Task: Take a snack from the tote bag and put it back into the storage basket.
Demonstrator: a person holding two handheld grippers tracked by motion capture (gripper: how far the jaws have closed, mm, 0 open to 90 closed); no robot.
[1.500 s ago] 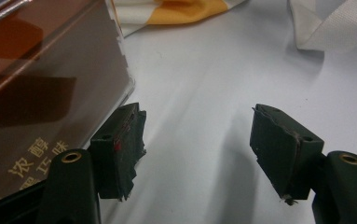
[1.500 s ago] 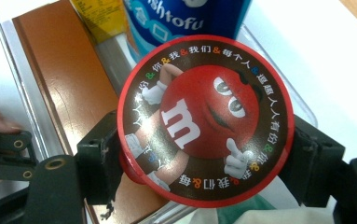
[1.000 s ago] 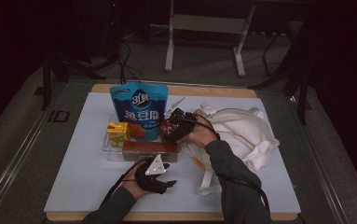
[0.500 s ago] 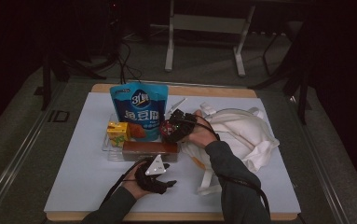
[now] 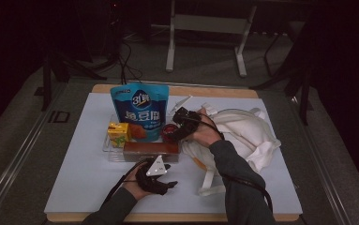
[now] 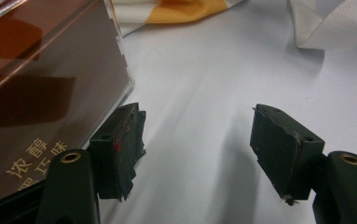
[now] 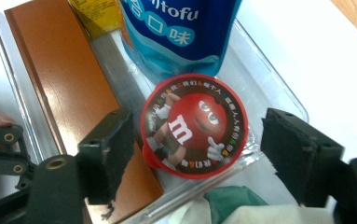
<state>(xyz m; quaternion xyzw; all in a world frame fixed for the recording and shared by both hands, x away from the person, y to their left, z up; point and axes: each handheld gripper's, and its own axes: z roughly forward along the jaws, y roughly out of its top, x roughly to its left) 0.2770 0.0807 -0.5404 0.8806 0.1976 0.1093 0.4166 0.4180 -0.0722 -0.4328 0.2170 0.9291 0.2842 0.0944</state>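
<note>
Red candy tub (image 7: pixel 194 126) sitting in clear tray (image 7: pixel 278 95), between wide-open right gripper (image 7: pixel 192 161), not pinched yet. Left gripper (image 6: pixel 197 149) open too, holding nothing, beside brown box (image 6: pixel 41 88) on counter (image 5: pixel 74 178). Grabbing and lifting left to do.

High view overhead, tongs views close, tray (image 5: pixel 109 149) shared

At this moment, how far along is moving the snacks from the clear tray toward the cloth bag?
Nothing looks done: the tofu pouch, brown box and yellow carton sit in the clear tray. In hand: the right gripper brackets the red M&M's tub, jaws open. Left: everything; the white bag lies beside.
</note>
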